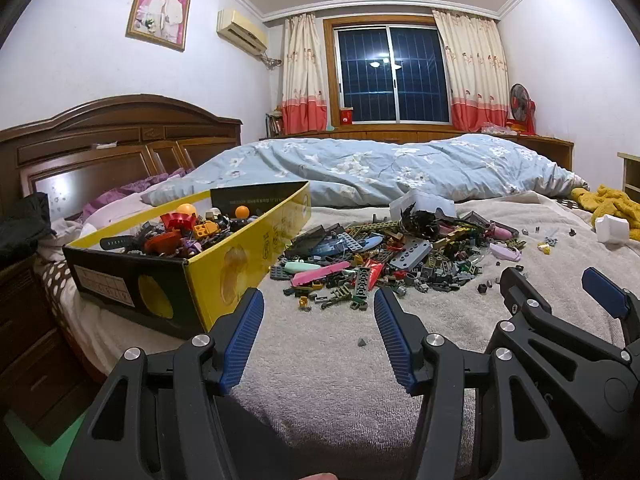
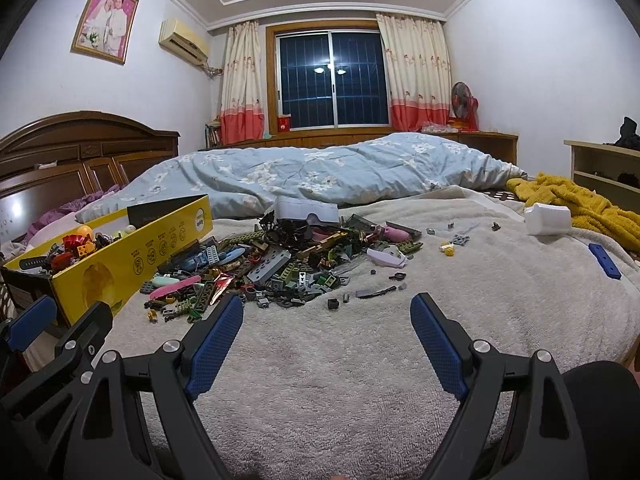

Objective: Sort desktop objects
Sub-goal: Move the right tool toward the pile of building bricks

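Two hand-held grippers poised over a bed before any piece is taken. The left gripper (image 1: 319, 312) and the right gripper (image 2: 326, 320) both stand with jaws wide apart and nothing between them, above the bare near part of the beige towel (image 2: 320, 380) that covers the bed.

The pile of toy bricks (image 2: 280, 260) lies near the middle of the towel, touching the yellow box (image 1: 224, 272), which sits along the left edge and already holds other toys. A few strays, among them a small grey piece (image 1: 362, 343), lie apart toward the near edge; a white block (image 2: 548, 220) rests toward the far right corner, and a blue strip (image 2: 604, 260) near the right edge.

Likely hazards:
- The pieces are small, flat and tangled, so closing jaws may lift several at once or flick one off the bed.
- The soft towel gives under pressure, so thin plates may sink or slip from the pads.
- The grippers stand close together and could collide.
- A nudge could tip the box off the left edge.
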`<action>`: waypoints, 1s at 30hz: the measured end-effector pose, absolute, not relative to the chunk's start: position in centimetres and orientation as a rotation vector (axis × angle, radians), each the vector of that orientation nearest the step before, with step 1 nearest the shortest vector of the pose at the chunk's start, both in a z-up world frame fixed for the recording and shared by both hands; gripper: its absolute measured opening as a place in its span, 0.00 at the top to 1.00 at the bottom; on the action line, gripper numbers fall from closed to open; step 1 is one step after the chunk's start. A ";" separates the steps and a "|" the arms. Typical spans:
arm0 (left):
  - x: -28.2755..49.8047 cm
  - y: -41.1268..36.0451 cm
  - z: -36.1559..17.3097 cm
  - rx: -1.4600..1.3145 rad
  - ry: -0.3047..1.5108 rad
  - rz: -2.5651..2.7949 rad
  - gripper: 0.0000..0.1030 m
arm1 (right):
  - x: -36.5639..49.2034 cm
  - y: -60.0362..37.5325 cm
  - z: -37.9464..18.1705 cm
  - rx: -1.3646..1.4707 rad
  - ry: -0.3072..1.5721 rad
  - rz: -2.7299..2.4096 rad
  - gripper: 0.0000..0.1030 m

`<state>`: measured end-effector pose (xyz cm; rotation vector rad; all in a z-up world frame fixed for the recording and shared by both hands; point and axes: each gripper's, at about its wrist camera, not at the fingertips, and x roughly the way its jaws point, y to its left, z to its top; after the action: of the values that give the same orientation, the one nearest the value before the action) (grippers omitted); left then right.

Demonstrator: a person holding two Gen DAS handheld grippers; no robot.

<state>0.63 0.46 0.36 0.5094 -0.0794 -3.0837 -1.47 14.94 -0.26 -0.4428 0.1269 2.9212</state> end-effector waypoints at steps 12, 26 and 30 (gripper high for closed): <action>0.7 0.3 0.5 0.519 -0.050 -3.108 0.44 | -1.5 15.0 -0.2 -0.436 0.134 2.930 0.16; -1.1 -1.6 -0.7 0.587 -0.307 -3.238 0.43 | -7.5 15.4 2.8 -0.698 0.138 3.471 0.69; -3.2 -1.9 -2.7 0.730 -0.277 -3.216 0.44 | -11.2 13.6 1.1 -0.928 -0.033 3.518 0.70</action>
<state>-3.23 -1.93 -2.69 0.7296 -0.2770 -3.2163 -11.16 13.64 1.09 -0.9280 -0.0326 3.5178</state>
